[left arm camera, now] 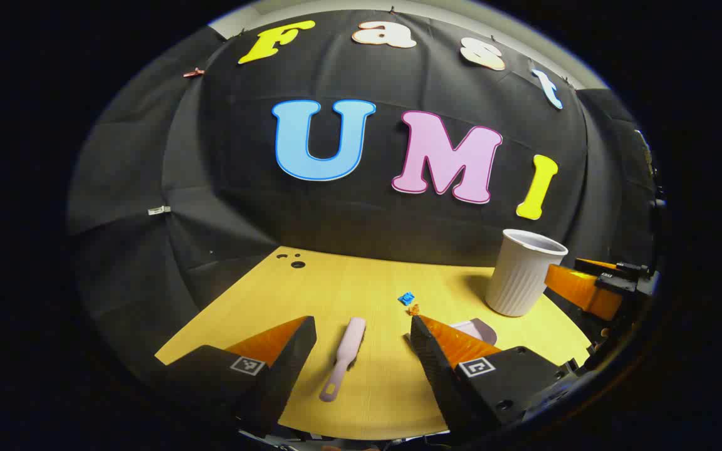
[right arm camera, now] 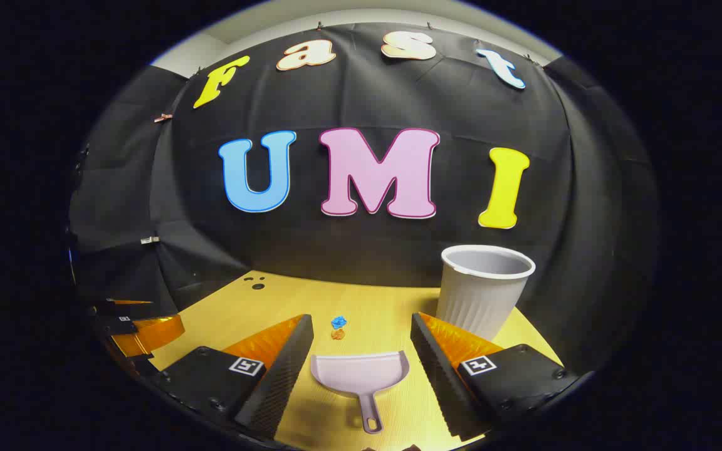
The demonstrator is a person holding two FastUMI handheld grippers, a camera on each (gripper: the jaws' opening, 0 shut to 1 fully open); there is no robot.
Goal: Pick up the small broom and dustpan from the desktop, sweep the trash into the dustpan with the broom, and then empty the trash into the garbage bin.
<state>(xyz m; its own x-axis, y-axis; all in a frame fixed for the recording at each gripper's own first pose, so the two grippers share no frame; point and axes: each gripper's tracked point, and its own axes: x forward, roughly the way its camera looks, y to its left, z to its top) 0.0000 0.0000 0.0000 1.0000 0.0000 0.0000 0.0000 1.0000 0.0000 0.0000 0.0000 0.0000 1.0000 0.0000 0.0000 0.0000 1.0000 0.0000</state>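
Black cloth walls close in a yellow wooden worktop (left arm camera: 361,294) that carries everything here. Seen from the left gripper view, the left claw (left arm camera: 362,341) hangs over the near edge with its fingers spread wide apart, gripping nothing; the small pink broom (left arm camera: 342,357) lies flat on the worktop between them, handle toward 6 o'clock and head toward 12, touching neither finger. Just past the broom's head, toward 1 o'clock, sit two bits of trash (left arm camera: 408,302), one blue and one orange, close together. A pale ribbed garbage bin (left arm camera: 521,272) stands upright at 2 o'clock, and the other claw shows beside it at the right edge. From the right gripper view, the right claw (right arm camera: 361,347) is likewise spread open and holds nothing; the pink dustpan (right arm camera: 361,376) rests flat between its fingers, handle pointing to 6 o'clock, mouth to 12. The trash (right arm camera: 338,327) lies just beyond the dustpan at 11 o'clock, and the garbage bin (right arm camera: 483,288) stands at 2 o'clock.
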